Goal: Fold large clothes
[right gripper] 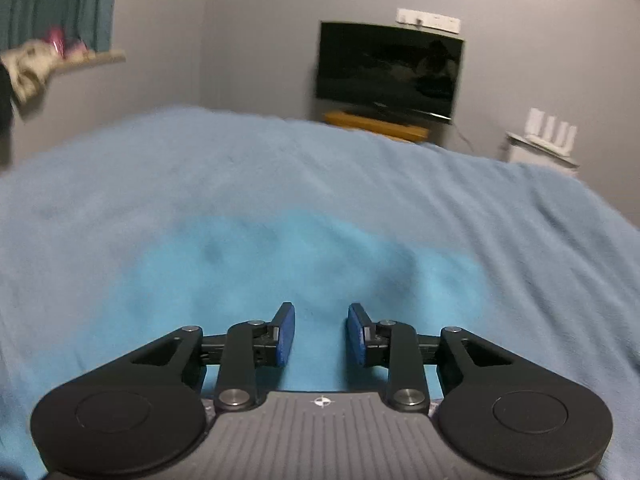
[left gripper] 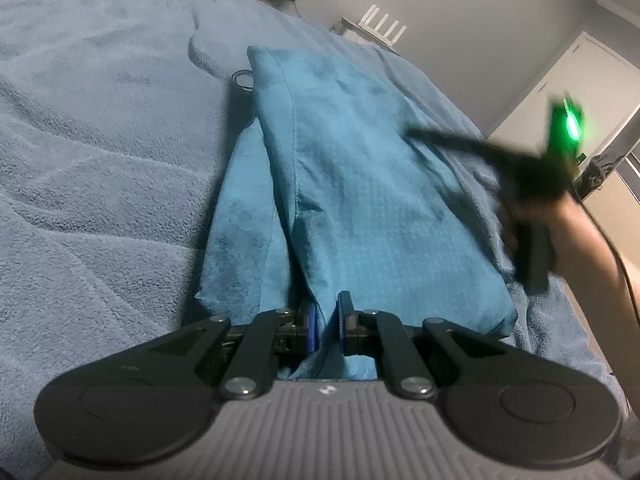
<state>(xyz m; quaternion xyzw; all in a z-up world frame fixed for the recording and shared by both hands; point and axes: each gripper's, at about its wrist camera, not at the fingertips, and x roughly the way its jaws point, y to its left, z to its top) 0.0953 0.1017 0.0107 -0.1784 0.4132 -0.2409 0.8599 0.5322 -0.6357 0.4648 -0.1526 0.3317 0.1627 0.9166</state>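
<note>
Gripping a pinch of teal cloth right at the lens, the left gripper has its blue pads pressed together on the near edge of the garment. That garment, a teal piece already folded into a long narrow shape, lies on the wide pale-blue blanket that covers the bed. Its long axis runs from the left gripper away toward the far end, where a seamed corner sits beside a small dark ring-shaped thing that cannot be made out.

In the right wrist view, the right gripper hovers above the garment's teal surface with its pads apart and nothing between them; that picture is blurred. Seen from the left wrist, it is a dark smear on the right of the cloth, a green light glowing on it, with the person's forearm behind.

So the left hand holds the near end, and the right looks closer to the right-hand long edge. No brand, label or readable writing shows anywhere; only small emblems on the gripper bodies.
</note>
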